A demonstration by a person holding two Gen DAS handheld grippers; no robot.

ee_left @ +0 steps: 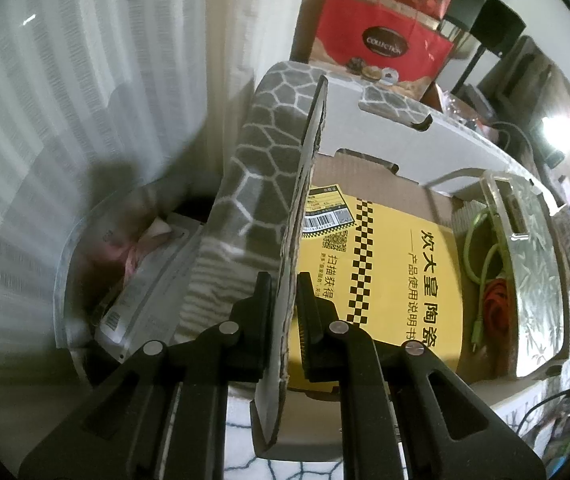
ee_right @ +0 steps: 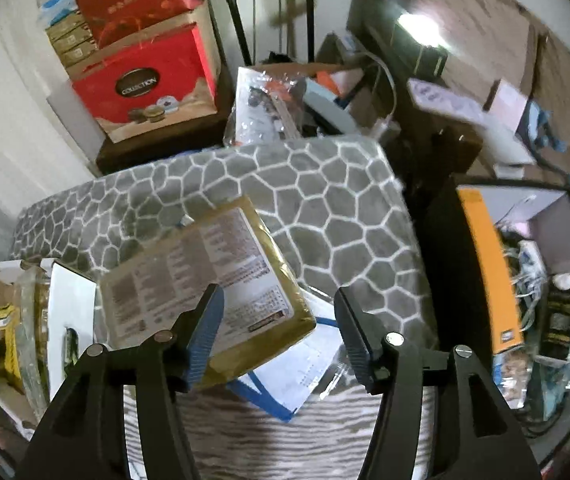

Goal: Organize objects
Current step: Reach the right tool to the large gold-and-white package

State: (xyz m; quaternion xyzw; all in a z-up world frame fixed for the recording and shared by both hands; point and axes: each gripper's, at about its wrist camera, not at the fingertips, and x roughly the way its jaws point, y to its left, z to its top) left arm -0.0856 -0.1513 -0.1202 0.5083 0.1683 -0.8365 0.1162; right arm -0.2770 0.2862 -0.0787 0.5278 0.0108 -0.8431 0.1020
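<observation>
Left wrist view: the left gripper [ee_left: 285, 312] is clamped tight on the raised cardboard flap [ee_left: 305, 200] of an open box, pads pressing both faces of the sheet. The flap stands nearly upright and is held back. Inside the box [ee_left: 425, 188] lie a yellow manual [ee_left: 397, 280], a clear case with a bamboo pattern [ee_left: 533, 280], and green and orange cables [ee_left: 485, 292] between the two. A grey patterned blanket [ee_left: 261, 168] lies just left of the flap.

Right wrist view: the right gripper [ee_right: 279, 336] is about half open and holds nothing. A gold packet with a printed label [ee_right: 205, 292] lies on the blanket [ee_right: 325, 208], overlapping a blue-edged white paper [ee_right: 305, 364]. The left pad overlaps the packet's lower edge in the picture; whether it touches cannot be told. The box shows at the left edge of this view, close beside the packet.

Assessment: the step in hand appears to be collecting the packet for the box. To do it well, bring the jaws down to straddle the packet's thin edge, clear of the paper beneath, and close firmly, since the wrapping looks slick. The flap should be kept back so the box mouth remains unobstructed.
</observation>
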